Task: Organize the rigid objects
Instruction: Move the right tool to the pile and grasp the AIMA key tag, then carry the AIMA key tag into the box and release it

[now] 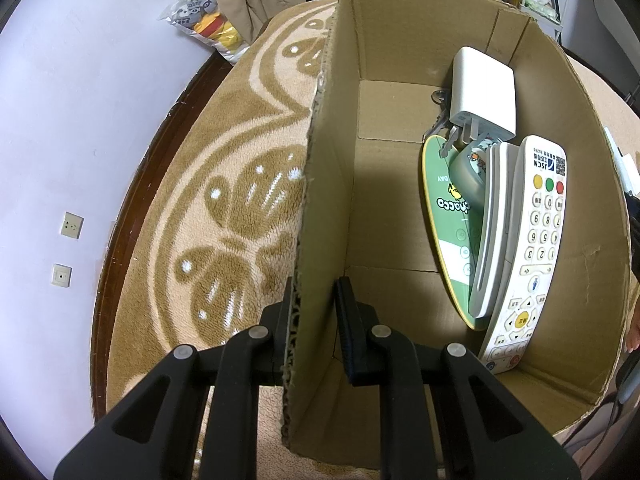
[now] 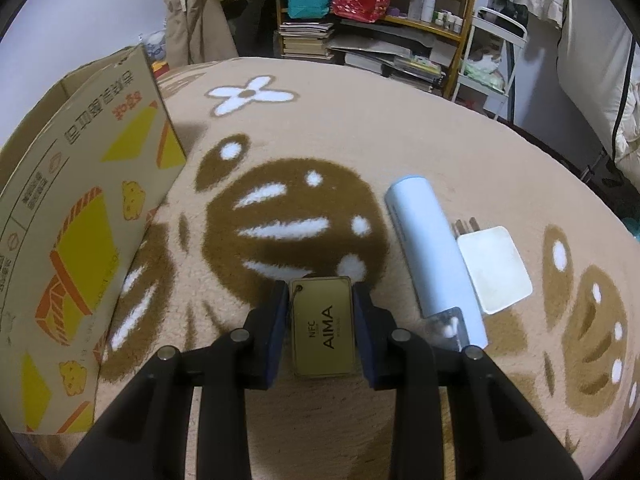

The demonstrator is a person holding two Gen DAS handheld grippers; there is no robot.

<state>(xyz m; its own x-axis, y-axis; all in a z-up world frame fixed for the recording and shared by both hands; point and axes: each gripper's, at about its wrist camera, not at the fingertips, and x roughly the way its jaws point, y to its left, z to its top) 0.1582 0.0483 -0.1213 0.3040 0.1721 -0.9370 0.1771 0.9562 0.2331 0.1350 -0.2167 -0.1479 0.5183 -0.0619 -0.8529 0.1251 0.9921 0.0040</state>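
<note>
Here, left claw (image 1: 314,312) straddling box wall (image 1: 320,184) (not clamped), right claw (image 2: 321,320) gripping 1 gold card (image 2: 323,328), 2 remotes (image 1: 524,248) boxed

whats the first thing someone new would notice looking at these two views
Probably the open cardboard box filling the left wrist view, with a white remote leaning at its right side and the left gripper straddling its wall. In the right wrist view, the right gripper pinches a gold AIMA tag above the flower-patterned blanket.

Left gripper (image 1: 314,312) fingers (image 1: 347,312) astride cardboard box (image 1: 328,184) wall, remote (image 1: 532,248) inside
</note>
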